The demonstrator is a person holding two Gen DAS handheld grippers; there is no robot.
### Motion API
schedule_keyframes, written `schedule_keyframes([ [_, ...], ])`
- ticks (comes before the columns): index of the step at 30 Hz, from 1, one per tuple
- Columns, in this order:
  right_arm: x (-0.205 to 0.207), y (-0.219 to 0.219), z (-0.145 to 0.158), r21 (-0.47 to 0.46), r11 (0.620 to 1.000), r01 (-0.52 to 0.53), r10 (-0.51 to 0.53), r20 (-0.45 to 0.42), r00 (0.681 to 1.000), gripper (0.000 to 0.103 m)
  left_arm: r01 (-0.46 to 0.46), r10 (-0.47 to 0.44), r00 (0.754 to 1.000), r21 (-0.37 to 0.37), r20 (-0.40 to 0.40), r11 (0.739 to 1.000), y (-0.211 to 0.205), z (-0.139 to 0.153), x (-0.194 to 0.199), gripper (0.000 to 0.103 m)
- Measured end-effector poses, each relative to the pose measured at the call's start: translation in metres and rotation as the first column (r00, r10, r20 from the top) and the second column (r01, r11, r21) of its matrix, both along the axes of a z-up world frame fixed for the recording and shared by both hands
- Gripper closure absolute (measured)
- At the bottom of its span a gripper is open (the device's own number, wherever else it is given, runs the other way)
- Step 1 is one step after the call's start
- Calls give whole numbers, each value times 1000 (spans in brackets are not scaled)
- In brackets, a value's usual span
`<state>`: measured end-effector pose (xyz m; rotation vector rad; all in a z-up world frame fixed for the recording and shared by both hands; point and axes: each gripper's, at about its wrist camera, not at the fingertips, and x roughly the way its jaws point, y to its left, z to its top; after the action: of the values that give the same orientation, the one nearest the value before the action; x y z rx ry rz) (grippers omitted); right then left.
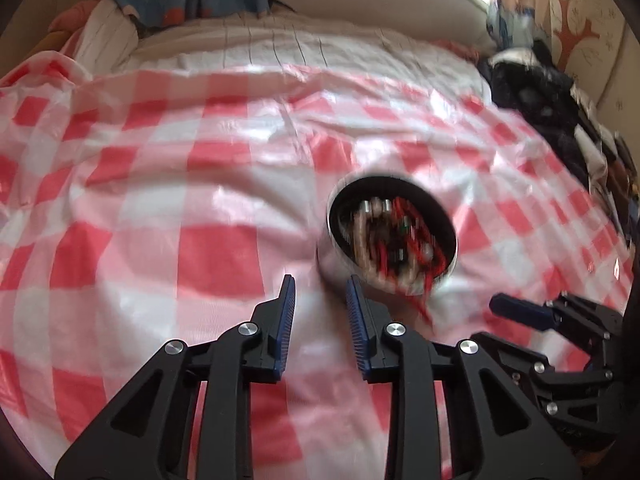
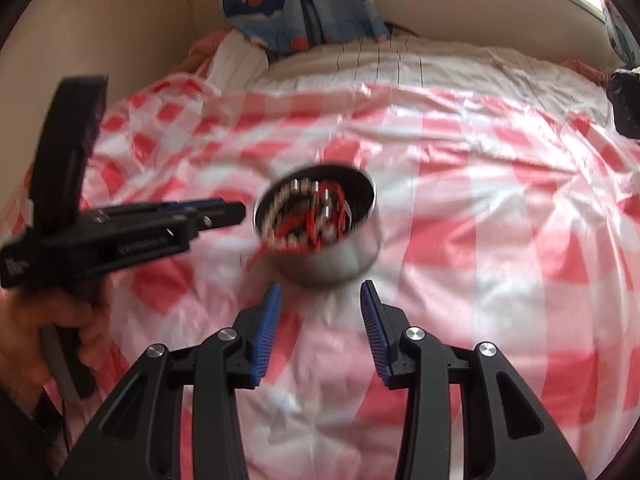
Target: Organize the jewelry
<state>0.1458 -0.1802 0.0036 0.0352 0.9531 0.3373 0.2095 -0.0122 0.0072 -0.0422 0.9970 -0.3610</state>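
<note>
Centrally in both wrist views sits a round metal tin (image 1: 340,256), its open mouth showing a blurred tangle of jewelry (image 1: 396,236): pale beads and red cord, one red strand trailing over the near rim onto the cloth. The tin rests on a red-and-white checked plastic sheet (image 1: 160,200) spread over a bed (image 2: 440,64). In the left wrist view the left hand-held gripper (image 1: 322,286) fills the lower middle of the frame, its blue-padded jaws parted with nothing between them, the right-hand fingertip just beside the tin's near wall; whether it touches is unclear through the blur. The right hand-held gripper (image 2: 320,290) stands in the lower middle of its own view, jaws wider apart and empty, the tin just beyond the tips. It also appears at the lower right edge of the left view. In the right wrist view the left tool reaches in from the left edge, held by a hand (image 2: 48,332) at lower left. Whale-print fabric (image 2: 280,4) hangs at the top centre, and dark clothing (image 1: 540,92) lies at the upper right of the left view.
</note>
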Motion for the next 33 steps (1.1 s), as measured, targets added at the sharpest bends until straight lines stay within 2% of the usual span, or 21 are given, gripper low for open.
schedule_keyframes([
  [2, -7, 1, -6, -10, 1000, 6, -6, -25, 1000, 55, 62, -61, 998, 40, -31, 997, -11, -7, -7, 78],
  [4, -15, 1, -7, -15, 1000, 16, -16, -26, 1000, 43, 106, -103, 994, 76, -40, 991, -25, -12, -10, 78],
  [5, -18, 0, -5, -13, 1000, 21, -21, -21, 1000, 43, 107, -105, 994, 82, -27, 991, -30, -10, -10, 78],
  [7, -22, -4, -1, -2, 999, 32, -32, -10, 999, 43, 67, -68, 998, 77, 13, 995, -32, -2, -9, 78],
  [11, -20, -14, 5, 22, 998, 64, -64, 4, 998, 40, -16, 11, 999, 101, 47, 995, -30, 4, 1, 72],
  [14, -20, -14, 7, 28, 998, 61, -61, 2, 998, 38, -33, 30, 999, 84, 28, 996, -24, 8, 1, 71],
  [16, -21, -12, 7, 28, 998, 59, -59, 3, 998, 33, -23, 21, 999, 71, 26, 997, -20, 14, -8, 63],
  [20, -36, -10, 11, 50, 997, 59, -60, 21, 998, 33, -21, 19, 999, 50, 50, 999, -10, 24, -45, 46],
  [24, -77, -14, 8, 47, 991, 123, -125, 53, 991, 26, -44, 38, 997, 84, 69, 996, -4, 21, -94, 30],
  [27, -109, -18, -3, 60, 981, 186, -189, 47, 981, 26, -95, 86, 992, 98, 88, 991, 3, 11, -132, 16],
  [30, -131, -16, -7, 42, 972, 231, -234, 83, 969, 26, -133, 124, 989, 134, 76, 982, 8, -4, -155, 9],
  [32, -137, -11, -4, 9, 971, 239, -238, 126, 963, 22, -152, 144, 988, 158, 60, 976, 9, -13, -165, 8],
  [33, -139, -8, -3, -3, 971, 240, -237, 139, 962, 16, -158, 147, 986, 171, 72, 972, 9, -14, -170, 8],
])
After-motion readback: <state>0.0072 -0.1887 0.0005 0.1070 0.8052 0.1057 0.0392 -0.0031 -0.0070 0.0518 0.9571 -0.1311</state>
